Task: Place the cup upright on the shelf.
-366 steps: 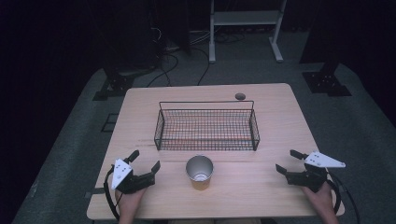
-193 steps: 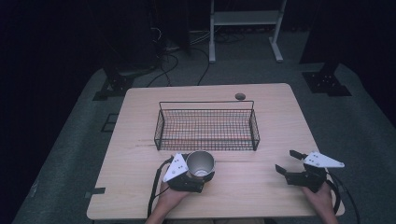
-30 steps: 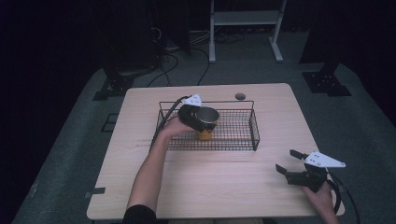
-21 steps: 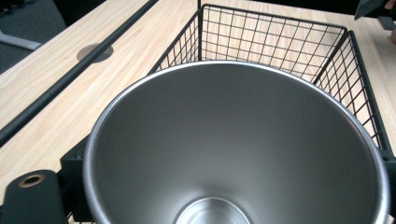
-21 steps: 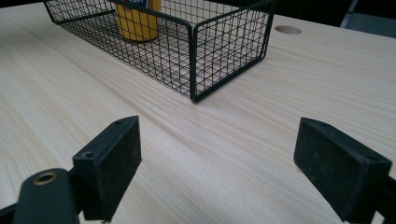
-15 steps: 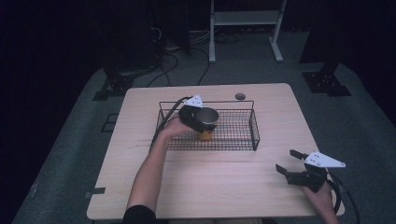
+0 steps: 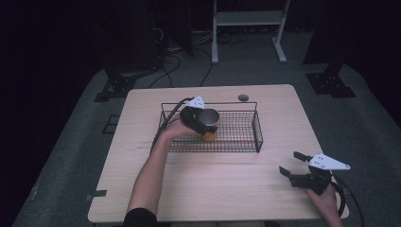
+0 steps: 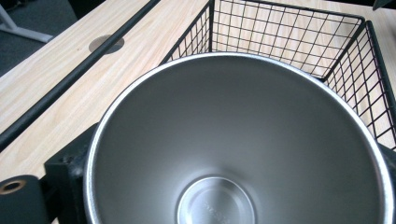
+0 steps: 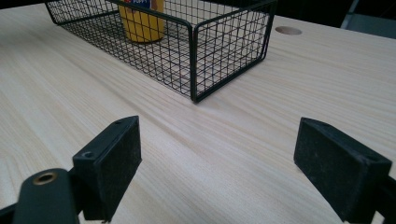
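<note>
The left gripper [image 7: 201,120] has its fingers closed tight on the shiny steel cup with a yellow outside [image 7: 208,124], inside the black wire basket [image 7: 246,142]. The right gripper [image 7: 302,170] rests on the pale wooden worktop [image 7: 227,184], fingers wide apart, holding nothing.

The high view looked forward and down from above the person's side, taking in the whole wooden surface [image 7: 208,189], the wire basket [image 7: 257,135] on it and the dark floor beyond. The left gripper view sat very close, peering straight into the mouth of a steel cup [image 8: 233,140], with the basket's [image 8: 289,37] far corner and a round hole in the surface [image 8: 106,44] behind. The right gripper view rode low over the surface [image 9: 224,154], facing along its own jaws toward one end of the basket [image 9: 224,51], well apart. All three views shared the basket; the yellow body of the cup [image 9: 140,21] showed in the right gripper view and the high view [image 7: 209,124].
</note>
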`<control>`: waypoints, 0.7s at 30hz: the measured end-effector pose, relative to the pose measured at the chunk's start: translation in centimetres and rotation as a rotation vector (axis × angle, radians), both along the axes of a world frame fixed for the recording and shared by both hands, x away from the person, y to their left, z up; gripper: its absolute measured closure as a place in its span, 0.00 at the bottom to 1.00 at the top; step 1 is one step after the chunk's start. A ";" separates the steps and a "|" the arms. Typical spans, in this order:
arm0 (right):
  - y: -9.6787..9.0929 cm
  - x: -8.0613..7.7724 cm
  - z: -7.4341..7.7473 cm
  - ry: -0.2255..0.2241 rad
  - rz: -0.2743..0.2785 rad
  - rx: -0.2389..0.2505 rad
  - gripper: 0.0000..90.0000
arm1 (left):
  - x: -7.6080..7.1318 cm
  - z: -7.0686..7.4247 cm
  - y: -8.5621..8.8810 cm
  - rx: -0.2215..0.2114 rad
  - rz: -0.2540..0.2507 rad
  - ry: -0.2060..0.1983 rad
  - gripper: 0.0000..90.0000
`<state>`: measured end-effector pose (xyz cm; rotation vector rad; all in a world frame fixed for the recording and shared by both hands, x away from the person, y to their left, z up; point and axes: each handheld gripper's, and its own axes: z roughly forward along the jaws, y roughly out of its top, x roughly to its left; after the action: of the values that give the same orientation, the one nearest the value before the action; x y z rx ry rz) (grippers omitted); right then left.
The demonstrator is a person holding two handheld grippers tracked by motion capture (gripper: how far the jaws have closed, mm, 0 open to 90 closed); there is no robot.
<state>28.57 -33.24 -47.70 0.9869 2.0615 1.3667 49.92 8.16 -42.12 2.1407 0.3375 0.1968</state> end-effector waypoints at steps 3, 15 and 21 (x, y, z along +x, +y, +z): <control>0.0 0.0 0.0 0.000 0.000 -0.001 0.15 | 0.0 0.2 0.0 -0.012 0.003 -0.001 0.02; -0.1 0.0 0.0 -0.001 0.004 0.005 0.15 | 0.0 0.5 0.3 -0.029 0.020 -0.015 0.00; -0.3 0.0 0.0 -0.002 0.008 0.021 0.15 | 0.0 0.9 0.5 -0.061 0.021 -0.021 0.00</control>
<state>28.62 -33.55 -47.68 0.9868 2.0556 1.3957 49.87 8.62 -41.18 2.0741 0.3492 0.2185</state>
